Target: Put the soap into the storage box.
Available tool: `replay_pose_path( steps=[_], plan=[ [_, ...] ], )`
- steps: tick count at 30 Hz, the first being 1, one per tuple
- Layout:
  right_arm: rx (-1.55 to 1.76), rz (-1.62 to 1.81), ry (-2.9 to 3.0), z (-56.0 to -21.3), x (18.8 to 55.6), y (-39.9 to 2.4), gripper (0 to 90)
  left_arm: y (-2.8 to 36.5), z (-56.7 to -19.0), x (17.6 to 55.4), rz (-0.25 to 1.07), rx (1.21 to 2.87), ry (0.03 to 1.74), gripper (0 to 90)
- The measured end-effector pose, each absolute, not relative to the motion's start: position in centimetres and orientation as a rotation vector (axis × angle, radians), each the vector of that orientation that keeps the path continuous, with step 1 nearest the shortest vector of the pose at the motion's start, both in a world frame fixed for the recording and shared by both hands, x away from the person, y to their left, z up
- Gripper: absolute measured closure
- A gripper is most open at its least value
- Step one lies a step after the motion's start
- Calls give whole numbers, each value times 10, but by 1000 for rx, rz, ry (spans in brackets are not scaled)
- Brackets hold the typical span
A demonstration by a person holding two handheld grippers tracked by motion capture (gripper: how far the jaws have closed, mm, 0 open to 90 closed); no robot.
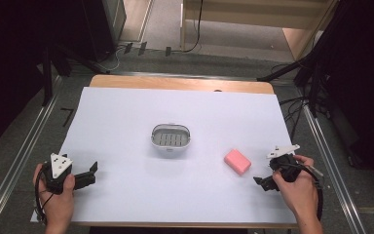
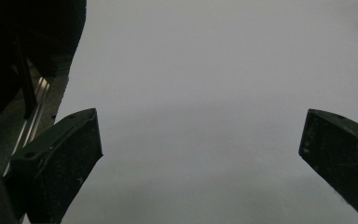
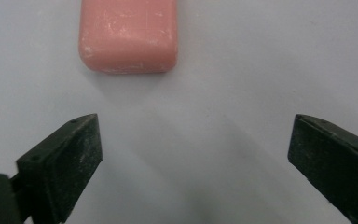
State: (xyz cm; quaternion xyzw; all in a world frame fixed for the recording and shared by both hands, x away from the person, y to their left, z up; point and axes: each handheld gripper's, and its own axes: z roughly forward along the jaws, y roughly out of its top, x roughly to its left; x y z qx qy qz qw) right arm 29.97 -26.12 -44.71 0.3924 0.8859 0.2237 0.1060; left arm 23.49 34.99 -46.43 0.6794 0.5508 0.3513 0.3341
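Spreading wide apart in the right gripper view, the two black fingers [image 3: 56, 168] of the right gripper [image 3: 193, 163] are seen with nothing between them but bare white sheet. A pink soap bar [image 3: 128, 35] lies just beyond them in the upper left of that frame, apart from both fingers and cut off by the top edge. In the high view the right gripper [image 1: 265, 183] is held at the lower right by the right hand [image 1: 297, 187], its fingers turned toward the soap bar [image 1: 237, 161], which lies on the sheet right of centre.

The fingers [image 2: 60, 163] of the left gripper [image 2: 200, 158] are likewise held far apart in the left gripper view, with only plain sheet between and ahead of them. The sheet's edge and a metal rail [image 2: 32, 112] are seen at the left of that frame, beside the left-hand finger. In the high view the left gripper [image 1: 91, 174] is held at the lower left by the left hand [image 1: 58, 197], close to the sheet's left edge and near its front edge.

A small white soap dish [image 1: 171, 139] with a slotted insert stands at the middle of the frame, well apart from both grippers and left of the soap bar. The white sheet [image 1: 126, 117] covers nearly the whole bench [image 1: 180, 83], whose wooden far edge shows as a strip beyond it. Wide open sheet is left around the dish on all sides, and between each gripper and the dish.
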Motion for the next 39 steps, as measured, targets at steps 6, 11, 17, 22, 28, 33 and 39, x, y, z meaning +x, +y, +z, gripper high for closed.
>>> replay_pose_path(
  steps=[6, 11, 17, 22, 28, 33, 39],
  plan=[
    [1144, 574, 2664, -446, 310, -248, 0, 350, -464, 235, 918, 1774, 1437, 0],
    [1133, 526, 2690, -445, 318, -237, 0, 350, -464, 235, 917, 1774, 1437, 0],
    [1122, 510, 2707, -443, 325, -227, 0, 350, -464, 235, 917, 1772, 1433, 0],
    [1127, 508, 2724, -440, 332, -215, 0, 350, -464, 235, 917, 1771, 1434, 0],
    [1127, 504, 2745, -440, 337, -201, 0, 350, -464, 235, 916, 1771, 1433, 0],
    [1150, 501, 2755, -442, 342, -194, 0, 350, -464, 235, 914, 1767, 1434, 0],
    [1220, 514, 2744, -444, 347, -187, 79, 351, -464, 235, 912, 1762, 1439, 0]
  ],
)
